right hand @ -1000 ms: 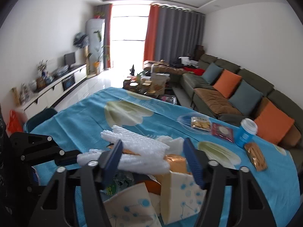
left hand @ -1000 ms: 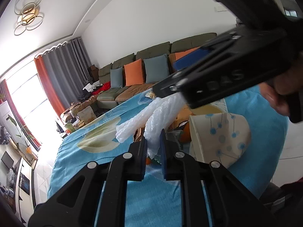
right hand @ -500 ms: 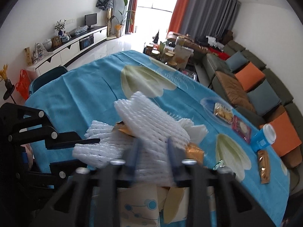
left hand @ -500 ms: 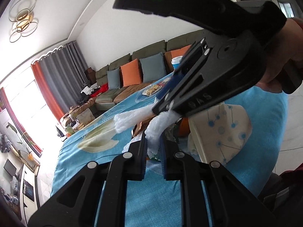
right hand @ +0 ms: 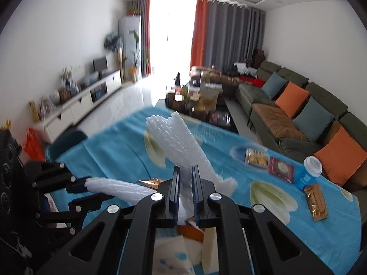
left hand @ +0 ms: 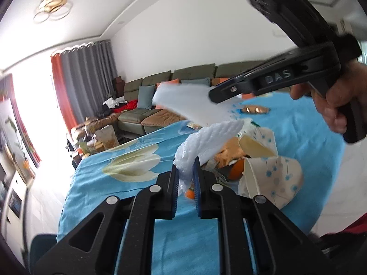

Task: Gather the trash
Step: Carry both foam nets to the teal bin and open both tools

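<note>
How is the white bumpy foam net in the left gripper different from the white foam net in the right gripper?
The white foam net pinched by the right gripper sticks up steeply, while the white foam net pinched by the left gripper lies closer to level. From the right wrist camera, the right one fans wide at its far end, while the left one looks like a narrower roll. The right gripper's jaws have just closed on its net. Both are white, bumpy and squashed between shut jaws.

Left wrist cam rides the left hand-held gripper [left hand: 185, 178], close over the blue-clothed bench [left hand: 110, 197], facing the sofa [left hand: 160, 96] wall w/ the right hand-held gripper [left hand: 214, 97] crossing top right. Right wrist cam sits just behind its own fingers, looking down the room toward the curtains [right hand: 229, 34] – left unit at its lower left. Both share the bench and sofa.
</note>
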